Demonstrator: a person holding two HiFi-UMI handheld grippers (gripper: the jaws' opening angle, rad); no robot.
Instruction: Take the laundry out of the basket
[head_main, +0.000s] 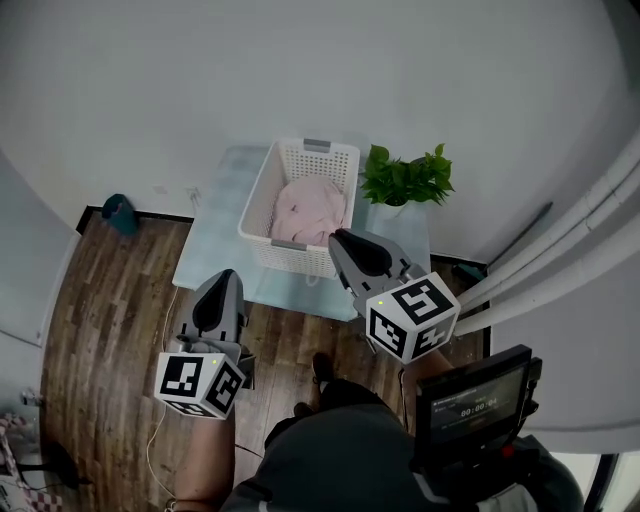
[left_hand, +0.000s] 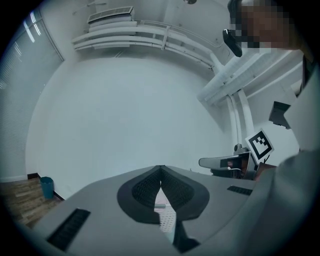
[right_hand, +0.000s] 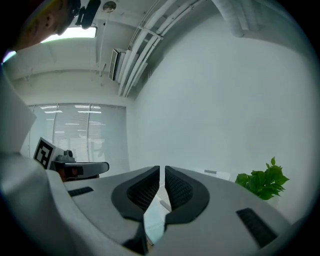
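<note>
A white lattice laundry basket (head_main: 262, 195) stands on a pale blue mat (head_main: 215, 235) against the wall, with a pink heap of laundry (head_main: 310, 212) inside it. My left gripper (head_main: 226, 275) hovers over the wood floor, short of the mat's near edge, shut and empty. My right gripper (head_main: 338, 238) hangs higher, its tip over the basket's near right corner, also shut with nothing between the pads. In the left gripper view the jaws (left_hand: 160, 168) meet at the tip and a bit of the basket lattice (left_hand: 167, 216) shows below them. The right gripper view has the pads (right_hand: 162, 170) nearly touching.
A green potted plant (head_main: 405, 180) (right_hand: 265, 182) stands right of the basket. A small teal bin (head_main: 118, 213) sits at the left wall. White pipes (head_main: 560, 260) run along the right. A screen (head_main: 475, 405) hangs at the person's chest, and a cable (head_main: 160, 430) trails on the floor.
</note>
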